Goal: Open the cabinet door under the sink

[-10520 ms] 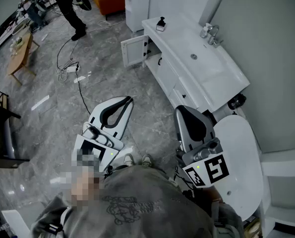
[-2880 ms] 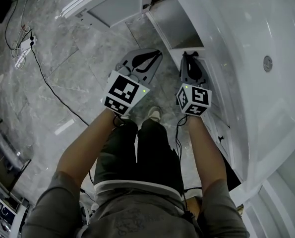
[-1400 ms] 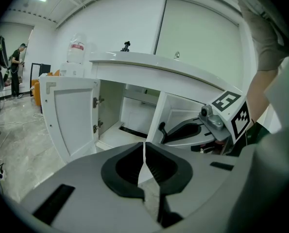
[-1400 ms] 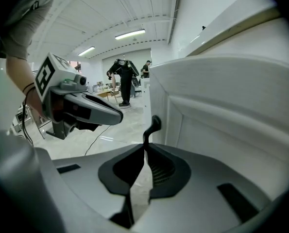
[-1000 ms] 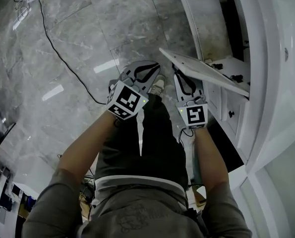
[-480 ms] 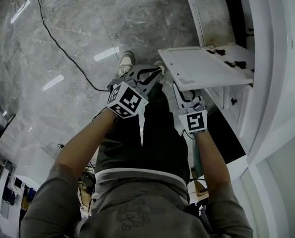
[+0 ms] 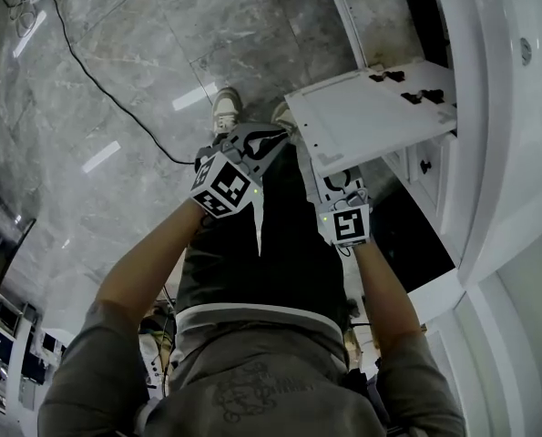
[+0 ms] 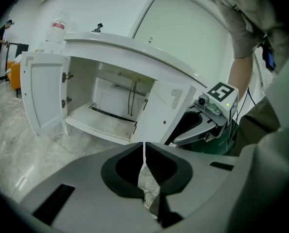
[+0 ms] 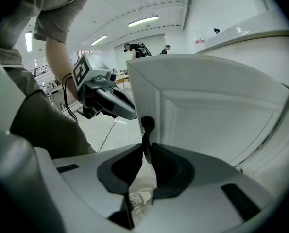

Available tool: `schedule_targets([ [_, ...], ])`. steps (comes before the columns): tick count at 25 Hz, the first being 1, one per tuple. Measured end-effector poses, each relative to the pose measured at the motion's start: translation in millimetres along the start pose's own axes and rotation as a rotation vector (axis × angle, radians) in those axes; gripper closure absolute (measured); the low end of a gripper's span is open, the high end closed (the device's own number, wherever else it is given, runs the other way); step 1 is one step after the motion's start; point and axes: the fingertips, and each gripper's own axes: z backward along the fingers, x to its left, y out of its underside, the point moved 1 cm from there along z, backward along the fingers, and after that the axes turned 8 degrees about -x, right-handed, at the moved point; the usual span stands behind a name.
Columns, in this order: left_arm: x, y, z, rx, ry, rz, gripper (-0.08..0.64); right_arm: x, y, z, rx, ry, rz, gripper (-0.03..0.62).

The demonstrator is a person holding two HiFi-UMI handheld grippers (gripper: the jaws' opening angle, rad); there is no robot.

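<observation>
The right tongs (image 9: 145, 154), pinching the black handle (image 9: 147, 124), have swung the cabinet door (image 7: 371, 116) wide, so opening looks nearly done; the left tongs (image 8: 144, 149) are pressed together, empty.

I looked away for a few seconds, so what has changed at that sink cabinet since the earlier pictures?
The right gripper, shut on the dark handle, has pulled the nearer cabinet door from closed to wide open, toward the person. The left gripper stayed shut and empty; the far door stayed open.
</observation>
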Motion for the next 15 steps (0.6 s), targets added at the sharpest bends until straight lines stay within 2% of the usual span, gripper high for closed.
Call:
schedule_targets([
  [3, -6, -1, 2, 0.017, 0.025, -0.015, 0.532, 3, 1, 4, 0.008, -0.002, -0.037, 0.540],
  [7, -15, -6, 2, 0.024, 0.042, -0.032, 0.532, 6, -8, 0, -0.009, 0.000, -0.084, 0.498],
  [11, -22, -11, 2, 0.036, 0.048, -0.037, 0.532, 3, -12, 2, 0.000, 0.040, -0.107, 0.495],
  [15, -25, -22, 4, 0.041, 0.051, -0.061, 0.532, -4, -12, 15, 0.014, 0.094, -0.186, 0.494],
])
